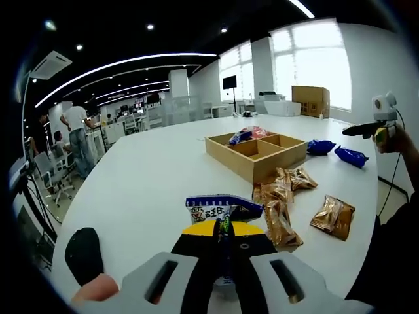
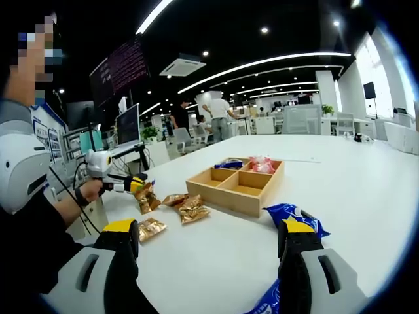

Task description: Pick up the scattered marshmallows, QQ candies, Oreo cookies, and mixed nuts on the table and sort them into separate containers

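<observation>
Lying loose: four gold packets [image 1: 332,216], two blue packets [image 1: 351,156].

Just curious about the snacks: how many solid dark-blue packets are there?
3: two packets lie on the table beside the wooden tray, one inside a tray compartment. The left gripper's blue-edged white packet is not counted. More may be hidden.

Bare tabletop [image 2: 353,190] beyond wooden tray [image 2: 237,184]

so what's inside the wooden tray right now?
The wooden tray has four compartments. One far compartment holds a blue packet, the other a pink packet. The two near ones look empty, though their near walls hide part of the floors.
</observation>
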The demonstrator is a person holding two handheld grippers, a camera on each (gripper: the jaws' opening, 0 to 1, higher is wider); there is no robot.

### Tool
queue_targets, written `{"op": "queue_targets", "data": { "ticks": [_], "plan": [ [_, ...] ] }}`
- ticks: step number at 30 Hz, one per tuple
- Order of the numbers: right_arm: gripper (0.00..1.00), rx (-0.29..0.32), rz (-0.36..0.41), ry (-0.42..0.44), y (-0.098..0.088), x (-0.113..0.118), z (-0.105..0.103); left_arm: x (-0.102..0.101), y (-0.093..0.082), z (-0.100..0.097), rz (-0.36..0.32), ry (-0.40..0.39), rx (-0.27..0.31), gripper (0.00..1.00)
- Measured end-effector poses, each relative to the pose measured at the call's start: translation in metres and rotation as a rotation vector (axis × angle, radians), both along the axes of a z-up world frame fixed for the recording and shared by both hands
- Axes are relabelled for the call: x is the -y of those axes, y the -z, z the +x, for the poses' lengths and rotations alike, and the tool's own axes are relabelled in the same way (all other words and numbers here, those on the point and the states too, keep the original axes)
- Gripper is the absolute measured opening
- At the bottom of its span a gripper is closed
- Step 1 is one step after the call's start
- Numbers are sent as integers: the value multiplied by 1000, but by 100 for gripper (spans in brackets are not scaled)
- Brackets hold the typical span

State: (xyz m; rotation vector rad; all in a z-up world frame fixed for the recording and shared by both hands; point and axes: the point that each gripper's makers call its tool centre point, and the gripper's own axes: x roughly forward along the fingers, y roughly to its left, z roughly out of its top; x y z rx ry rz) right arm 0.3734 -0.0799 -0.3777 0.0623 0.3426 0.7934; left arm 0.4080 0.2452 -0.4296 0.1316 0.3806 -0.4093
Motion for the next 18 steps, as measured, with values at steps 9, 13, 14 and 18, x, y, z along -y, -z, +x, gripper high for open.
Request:
{"op": "queue_targets", "data": {
  "ticks": [9,13,14,18],
  "plan": [
    [83,-3,-3,5,1,2,-2,0,-3,-1,-9,-8,21,6],
    [84,-2,-3,3,1,2,-2,-3,-12,1,-7,-19,47,6],
    [84,-2,-3,3,1,2,-2,-4,-14,1,-7,-21,52,6],
    [84,-2,-2,1,1,2,-2,-7,-24,2,-11,-30,74,6]
  ]
}}
